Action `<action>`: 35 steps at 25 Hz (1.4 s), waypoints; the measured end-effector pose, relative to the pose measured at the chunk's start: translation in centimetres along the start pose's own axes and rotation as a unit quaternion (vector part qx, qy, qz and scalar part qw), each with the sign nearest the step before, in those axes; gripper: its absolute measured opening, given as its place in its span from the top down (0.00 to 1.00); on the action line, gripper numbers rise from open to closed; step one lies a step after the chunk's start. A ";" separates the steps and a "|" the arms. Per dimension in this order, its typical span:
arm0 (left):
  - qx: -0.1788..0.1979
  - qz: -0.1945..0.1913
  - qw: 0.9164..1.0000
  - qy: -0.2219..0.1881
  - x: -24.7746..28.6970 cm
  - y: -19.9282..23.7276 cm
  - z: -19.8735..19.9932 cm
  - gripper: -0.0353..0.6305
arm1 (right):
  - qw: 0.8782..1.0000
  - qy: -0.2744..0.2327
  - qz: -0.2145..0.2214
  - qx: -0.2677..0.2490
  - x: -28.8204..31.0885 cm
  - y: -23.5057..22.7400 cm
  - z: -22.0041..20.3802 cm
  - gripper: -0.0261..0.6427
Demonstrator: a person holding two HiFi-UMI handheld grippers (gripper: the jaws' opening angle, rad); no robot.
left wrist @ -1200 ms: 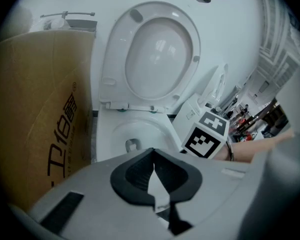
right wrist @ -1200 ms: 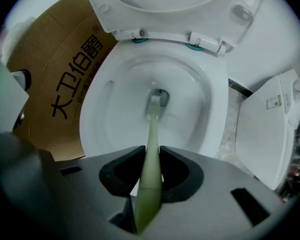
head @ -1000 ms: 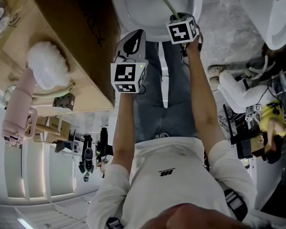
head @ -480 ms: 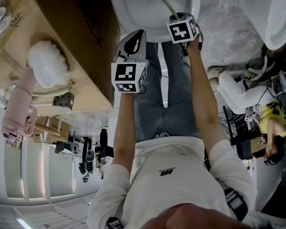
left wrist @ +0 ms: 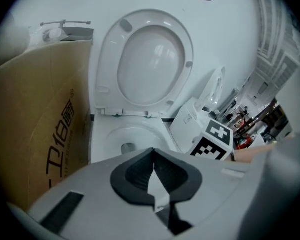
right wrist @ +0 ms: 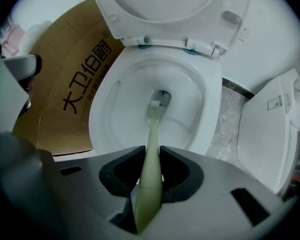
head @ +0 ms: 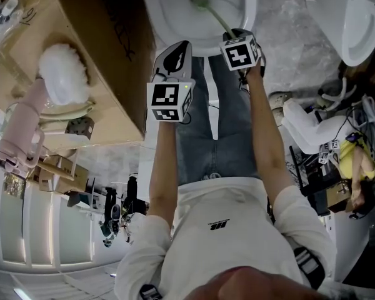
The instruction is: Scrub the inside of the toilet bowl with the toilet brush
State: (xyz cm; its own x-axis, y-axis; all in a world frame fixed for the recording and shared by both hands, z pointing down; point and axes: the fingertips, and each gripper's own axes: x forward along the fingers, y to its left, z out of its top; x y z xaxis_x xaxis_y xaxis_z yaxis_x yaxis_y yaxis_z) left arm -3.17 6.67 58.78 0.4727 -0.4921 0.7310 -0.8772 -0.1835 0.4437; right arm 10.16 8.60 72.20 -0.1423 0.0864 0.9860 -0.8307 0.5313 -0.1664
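The right gripper (right wrist: pixel 151 154) has its fingers clamped on the pale green handle of the toilet brush (right wrist: pixel 153 129). The brush head sits by the drain inside the toilet bowl (right wrist: pixel 110 119). The left gripper (left wrist: pixel 153 156) hangs beside it, fingers together, empty.

1. The right gripper (right wrist: pixel 150 156) has its jaws closed on the pale green handle of the toilet brush (right wrist: pixel 153 126).
2. The brush head reaches down inside the toilet bowl (right wrist: pixel 104 115), apparently touching near the drain.
3. The seat (right wrist: pixel 165 14) stands raised, and a cardboard box (right wrist: pixel 65 84) sits beside the bowl.
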 end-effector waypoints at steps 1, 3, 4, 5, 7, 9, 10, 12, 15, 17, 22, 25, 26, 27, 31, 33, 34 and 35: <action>0.001 0.000 1.000 -0.003 -0.2 -0.3 0.0 0.93 | 1.000 -0.002 0.001 -0.001 -0.4 0.1 -0.3 0.84; 0.004 0.000 1.000 -0.009 -0.6 -0.7 0.1 0.93 | 1.000 -0.007 0.002 -0.006 -1.0 0.4 -0.7 0.84; 0.004 0.001 1.000 -0.011 -0.8 -0.8 0.0 0.93 | 1.000 -0.011 0.004 -0.007 -1.4 0.5 -0.9 0.84; 0.005 0.002 1.000 -0.013 -1.0 -0.9 -0.1 0.93 | 1.000 -0.015 0.006 -0.007 -1.6 0.7 -1.1 0.84; 0.004 0.003 1.000 -0.018 -1.6 -1.2 -0.2 0.93 | 1.000 -0.023 0.009 -0.005 -2.3 1.0 -1.5 0.84; 0.004 0.004 1.000 -0.022 -2.3 -1.6 -0.2 0.93 | 1.000 -0.026 0.008 -0.012 -3.1 1.2 -2.0 0.84; 0.005 0.005 1.000 -0.023 -2.6 -1.8 -0.2 0.93 | 0.999 -0.027 0.006 -0.016 -3.6 1.2 -2.2 0.84; 0.010 0.004 1.000 -0.026 -3.3 -2.3 0.0 0.93 | 0.999 -0.030 0.002 -0.021 -4.8 1.3 -2.7 0.84; 0.023 0.002 0.999 -0.031 -4.3 -2.8 0.8 0.93 | 0.999 -0.040 -0.002 -0.026 -6.8 1.7 -3.3 0.84; 0.029 0.002 0.999 -0.034 -5.1 -3.1 1.5 0.93 | 0.998 -0.049 -0.003 -0.033 -8.3 1.9 -3.4 0.84; 0.038 -0.001 0.998 -0.047 -7.5 -5.0 3.8 0.93 | 0.996 -0.079 -0.002 -0.045 -13.2 2.7 -3.1 0.84; 0.045 -0.005 0.998 -0.053 -8.8 -6.1 5.2 0.93 | 0.993 -0.104 -0.004 -0.052 -16.4 3.1 -2.2 0.84; 0.048 -0.006 0.997 -0.054 -9.2 -6.4 5.6 0.93 | 0.992 -0.113 -0.005 -0.053 -17.4 3.3 -1.8 0.84; 0.050 -0.007 0.997 -0.055 -9.7 -6.7 5.9 0.93 | 0.991 -0.123 -0.005 -0.055 -18.5 3.6 -1.5 0.84; 0.060 -0.010 0.996 -0.064 -11.9 -7.6 7.8 0.93 | 0.985 -0.162 -0.003 -0.057 -22.8 4.6 0.0 0.84; 0.066 -0.011 0.995 -0.069 -13.4 -8.2 8.8 0.93 | 0.982 -0.178 -0.003 -0.064 -24.9 5.2 0.3 0.84; 0.069 -0.012 0.995 -0.070 -14.1 -8.6 9.2 0.93 | 0.981 -0.184 -0.003 -0.065 -26.1 5.5 0.3 0.84; 0.073 -0.013 0.995 -0.073 -14.8 -9.0 9.7 0.93 | 0.979 -0.191 -0.003 -0.065 -27.2 5.8 0.4 0.84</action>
State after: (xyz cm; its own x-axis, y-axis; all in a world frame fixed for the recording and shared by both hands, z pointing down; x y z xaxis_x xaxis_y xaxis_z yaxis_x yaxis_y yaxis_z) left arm -3.13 7.34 38.91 0.4880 -0.6021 0.6320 -0.8724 -0.3144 0.3742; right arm 9.01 9.01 44.43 -0.3503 -0.2256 0.9091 -0.7598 0.6360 -0.1350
